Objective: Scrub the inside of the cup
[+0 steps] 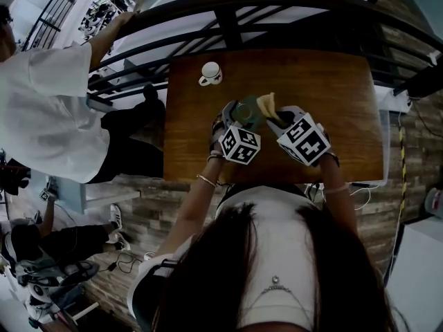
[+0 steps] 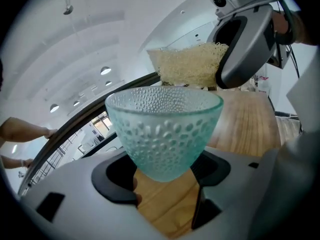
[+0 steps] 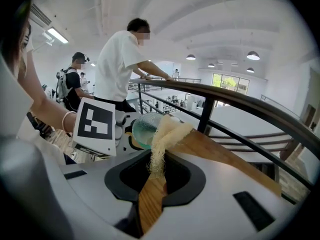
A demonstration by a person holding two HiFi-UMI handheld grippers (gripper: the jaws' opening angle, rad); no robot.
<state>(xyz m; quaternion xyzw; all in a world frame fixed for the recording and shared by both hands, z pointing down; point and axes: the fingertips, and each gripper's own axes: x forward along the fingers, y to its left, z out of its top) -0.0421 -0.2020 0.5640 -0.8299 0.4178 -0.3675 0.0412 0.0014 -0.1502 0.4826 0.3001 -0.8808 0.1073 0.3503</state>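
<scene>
A pale green dimpled glass cup [image 2: 165, 129] stands upright between the jaws of my left gripper [image 2: 167, 169], which is shut on its lower part. My right gripper [image 3: 155, 176] is shut on a cream fibrous scrubbing pad [image 3: 162, 144]. The pad's free end reaches the cup [image 3: 146, 129] at its rim. In the left gripper view the pad [image 2: 187, 66] shows just behind the far rim, and the inside of the cup looks empty. In the head view the cup [image 1: 243, 111] and pad [image 1: 268, 104] are held side by side above the table, the left gripper [image 1: 235, 120] and right gripper [image 1: 278, 121] close together.
The wooden table [image 1: 332, 95] carries a white mug [image 1: 210, 72] near its far left edge. A dark metal railing [image 1: 277, 5] runs just behind the table. A person in a white shirt [image 1: 48, 109] leans on the railing at the left.
</scene>
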